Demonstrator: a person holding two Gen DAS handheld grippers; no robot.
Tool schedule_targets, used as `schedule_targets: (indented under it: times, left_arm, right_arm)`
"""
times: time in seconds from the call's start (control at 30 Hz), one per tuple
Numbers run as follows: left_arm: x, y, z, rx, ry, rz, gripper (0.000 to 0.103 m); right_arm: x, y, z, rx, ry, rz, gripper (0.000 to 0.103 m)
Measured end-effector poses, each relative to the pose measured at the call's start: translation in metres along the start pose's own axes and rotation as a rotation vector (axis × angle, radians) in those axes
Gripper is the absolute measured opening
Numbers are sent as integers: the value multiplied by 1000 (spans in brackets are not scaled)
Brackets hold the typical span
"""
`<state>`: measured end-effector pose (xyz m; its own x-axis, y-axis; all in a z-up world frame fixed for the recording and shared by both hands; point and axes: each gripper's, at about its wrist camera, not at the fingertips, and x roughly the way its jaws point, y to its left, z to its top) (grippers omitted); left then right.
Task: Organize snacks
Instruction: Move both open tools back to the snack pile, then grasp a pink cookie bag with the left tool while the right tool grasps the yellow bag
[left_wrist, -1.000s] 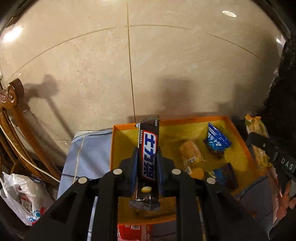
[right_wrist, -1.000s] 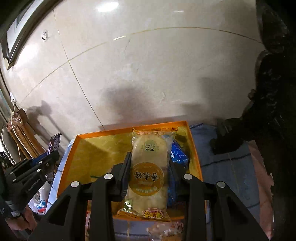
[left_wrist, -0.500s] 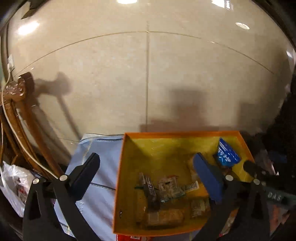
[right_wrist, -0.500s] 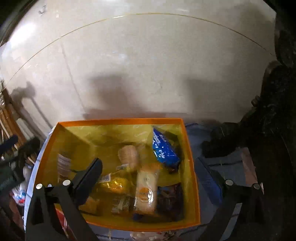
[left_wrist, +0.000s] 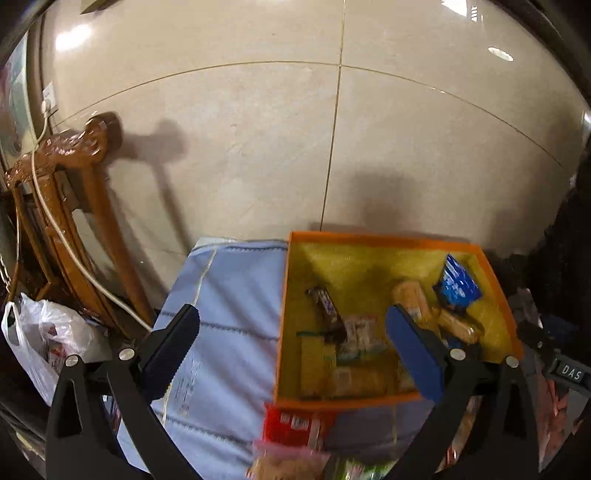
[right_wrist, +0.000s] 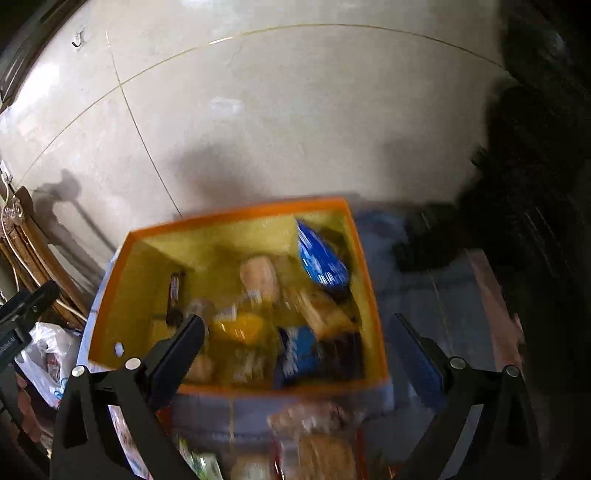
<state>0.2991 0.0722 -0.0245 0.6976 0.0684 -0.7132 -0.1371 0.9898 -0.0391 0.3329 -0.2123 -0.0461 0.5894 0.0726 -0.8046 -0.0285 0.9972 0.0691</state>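
While hovering over pale blue quilted cloth, left gripper: jaws wide, just been opening, nothing between the pads.
Red packet: outside the box, on the cloth just in front of its near wall, among other loose wrapped snacks too blurred to name; not yet sorted.
Dark long chocolate bar: inside the box near its left wall, lying at a slant, free of any grip.
Orange-rimmed, yellow-lined cardboard box: resting on the cloth, already holding several wrapped snacks.
Blue foil packet: in the box's far right corner.
Right gripper: jaws wide, just been opening, empty, poised above the box's near side; view blurred.
Step in hand: judged as between drop-off and next pick, both sides released.
Next move: probably draw back toward the loose snacks in front, set open jaws across a wrapper's narrow side, close gently to avoid crushing.
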Motion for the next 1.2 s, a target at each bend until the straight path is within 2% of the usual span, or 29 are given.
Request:
schedule_targets:
  times: [0.13, 0.23, 0.33, 0.47, 0.63, 0.7, 0.83, 0.9, 1.0, 1.07, 1.2]
  left_arm:
    - [-23, 10, -27, 50, 21, 28, 99]
    - [-40, 19, -47, 77, 24, 45, 99]
    - [-60, 29, -73, 78, 37, 41, 99]
    - [-69, 31, -104, 104, 62, 57, 99]
    - [-69, 24, -153, 161, 115, 75, 99]
    - [-67, 19, -172, 176, 139, 64, 99]
    - [-64, 10, -217, 208, 177, 60, 99]
    - [-62, 8, -237, 199, 196, 52, 99]
    - [-63, 7, -268, 155, 245, 9, 99]
    - [-66, 5, -281, 143, 239, -22, 99]
    - [-57, -4, -290, 170, 228, -38, 99]
  right_arm:
    - [-17, -10, -53, -6, 50, 27, 100]
    - [-24, -18, -112, 19, 98, 24, 100]
    - [-21, -28, -182, 99, 181, -1, 100]
    - [-11, -31, -227, 228, 210, -21, 100]
    - [-6, -18, -235, 251, 117, -98, 100]
    - [1, -15, -238, 243, 115, -131, 72]
    - [-3, -10, -244, 239, 90, -138, 64]
    - [-13, -11, -246, 259, 85, -105, 58]
    - [-38, -14, -249, 250, 66, -75, 56]
    - [-53, -16, -251, 246, 46, -65, 56]
    - [-85, -27, -253, 259, -3, -39, 56]
